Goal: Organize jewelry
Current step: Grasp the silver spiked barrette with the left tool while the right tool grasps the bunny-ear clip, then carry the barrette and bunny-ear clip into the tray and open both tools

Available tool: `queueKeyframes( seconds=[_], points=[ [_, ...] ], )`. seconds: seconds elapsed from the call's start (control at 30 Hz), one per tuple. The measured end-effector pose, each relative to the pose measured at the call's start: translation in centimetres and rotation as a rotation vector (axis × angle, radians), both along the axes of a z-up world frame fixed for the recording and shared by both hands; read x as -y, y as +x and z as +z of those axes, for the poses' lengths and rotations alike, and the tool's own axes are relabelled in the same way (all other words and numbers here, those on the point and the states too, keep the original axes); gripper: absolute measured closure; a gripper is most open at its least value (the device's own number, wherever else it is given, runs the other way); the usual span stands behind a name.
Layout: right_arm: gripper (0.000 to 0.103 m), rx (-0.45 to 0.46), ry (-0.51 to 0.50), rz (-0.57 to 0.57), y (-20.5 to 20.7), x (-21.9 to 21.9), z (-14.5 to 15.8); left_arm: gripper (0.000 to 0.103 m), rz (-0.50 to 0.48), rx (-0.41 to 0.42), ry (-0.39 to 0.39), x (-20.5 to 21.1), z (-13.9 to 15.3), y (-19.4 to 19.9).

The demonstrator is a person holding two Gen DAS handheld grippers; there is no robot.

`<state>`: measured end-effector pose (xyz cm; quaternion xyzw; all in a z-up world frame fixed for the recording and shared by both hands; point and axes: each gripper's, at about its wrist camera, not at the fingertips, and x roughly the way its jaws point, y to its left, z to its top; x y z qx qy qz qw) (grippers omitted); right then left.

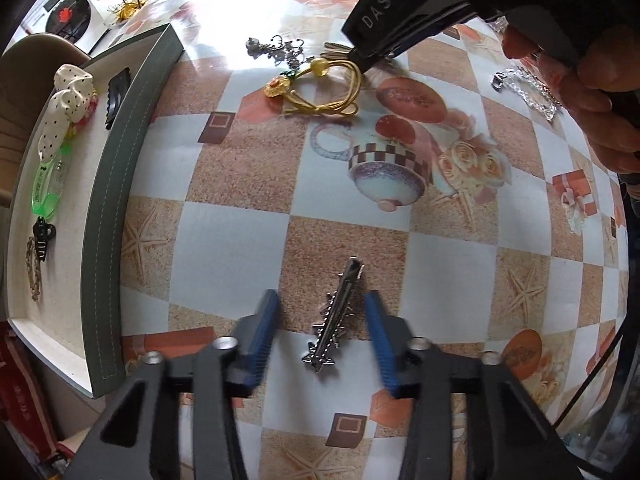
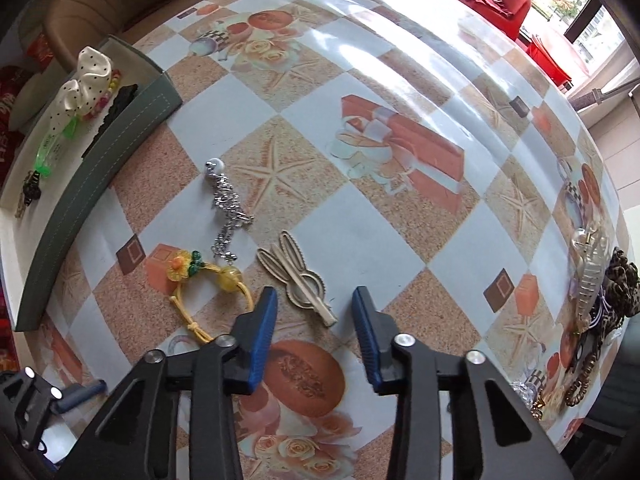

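Note:
A silver spiked hair clip (image 1: 334,316) lies on the patterned tablecloth between the blue pads of my left gripper (image 1: 322,296), which points down with its jaws apart and not pressing on it. My right gripper (image 2: 315,292) also stands open, with the tail end of a beige rabbit-shaped clip (image 2: 298,280) between its fingertips. In the left wrist view the right gripper (image 1: 360,54) shows at the top, held by a hand (image 1: 592,80). A grey-green tray (image 1: 120,160) (image 2: 80,184) at the left holds a polka-dot bow (image 1: 68,96), a green clip (image 1: 48,184) and black clips.
A yellow hair tie with a flower (image 2: 208,280) (image 1: 320,92) and a silver charm chain (image 2: 226,208) lie left of the rabbit clip. A silver chain (image 1: 528,88) lies under the hand. A pearly claw clip (image 2: 592,276) and a leopard scrunchie (image 2: 620,284) sit at the table's right edge.

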<state>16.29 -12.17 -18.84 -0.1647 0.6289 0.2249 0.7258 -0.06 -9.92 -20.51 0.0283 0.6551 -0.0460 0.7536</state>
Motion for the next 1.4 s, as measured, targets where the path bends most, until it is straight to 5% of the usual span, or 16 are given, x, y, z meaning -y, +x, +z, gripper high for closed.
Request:
queueKeyframes(
  seconds=[0.07, 0.13, 0.57, 1.4],
  points=[
    [0.088, -0.007, 0.0, -0.01, -0.8, 0.4, 0.3, 0.083, 0.004, -0.006, -0.017, 0.1, 0.2, 0.3],
    [0.094, -0.011, 0.002, -0.023, -1.1, 0.4, 0.3, 0.084, 0.013, -0.013, -0.042, 0.0, 0.3, 0.5],
    [0.094, -0.13, 0.128, -0.285, -2.5, 6.4, 1.9, 0.086, 0.073, -0.005, -0.154, -2.0, 3.4, 1.4],
    [0.094, -0.168, 0.295, -0.512, -9.6, 11.2, 7.6, 0.086, 0.084, 0.125, -0.124, -6.4, 11.5, 0.2]
  ],
)
